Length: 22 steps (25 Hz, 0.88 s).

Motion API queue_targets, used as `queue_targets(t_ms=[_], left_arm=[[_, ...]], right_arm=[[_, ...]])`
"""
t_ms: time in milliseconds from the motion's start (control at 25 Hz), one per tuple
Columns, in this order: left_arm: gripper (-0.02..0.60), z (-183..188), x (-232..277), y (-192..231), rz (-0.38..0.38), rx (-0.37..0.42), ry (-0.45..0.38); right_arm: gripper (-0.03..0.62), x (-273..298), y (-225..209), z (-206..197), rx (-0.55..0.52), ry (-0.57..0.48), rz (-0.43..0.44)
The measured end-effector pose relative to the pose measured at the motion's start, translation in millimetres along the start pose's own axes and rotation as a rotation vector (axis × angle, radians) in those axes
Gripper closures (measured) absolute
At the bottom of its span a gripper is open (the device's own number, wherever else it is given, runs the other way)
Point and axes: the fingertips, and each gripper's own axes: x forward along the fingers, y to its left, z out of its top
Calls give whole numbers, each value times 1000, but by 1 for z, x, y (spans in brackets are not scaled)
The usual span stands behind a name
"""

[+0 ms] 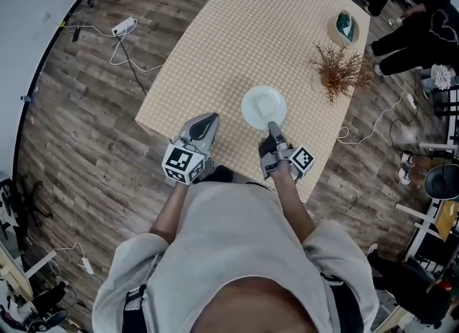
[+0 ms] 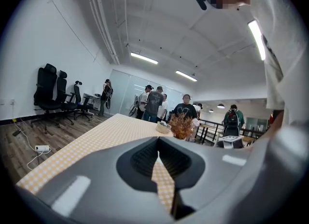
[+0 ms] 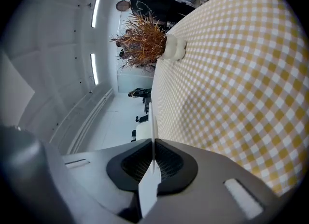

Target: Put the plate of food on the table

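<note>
Head view, plate [image 1: 263, 106] near table [image 1: 215, 52] edge

smooth glossy plate [image 1: 248, 106], checked cloth tablecloth [image 1: 237, 44], matt wood-plank floor [image 1: 86, 152]

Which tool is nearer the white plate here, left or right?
Right. The right tool grips the near rim of the plate. The left tool is apart from it, to its left by the table edge, holding nothing.
</note>
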Motion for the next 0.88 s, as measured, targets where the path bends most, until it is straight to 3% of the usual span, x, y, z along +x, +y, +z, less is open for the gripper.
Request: queue_targets(t_ms=[400, 880], left_arm=[[572, -6, 10, 11, -8, -22, 16], [571, -10, 26, -6, 51, -25, 27]], right_arm=[[579, 14, 2, 8, -3, -5, -10], [579, 19, 2, 32, 4, 45, 13]])
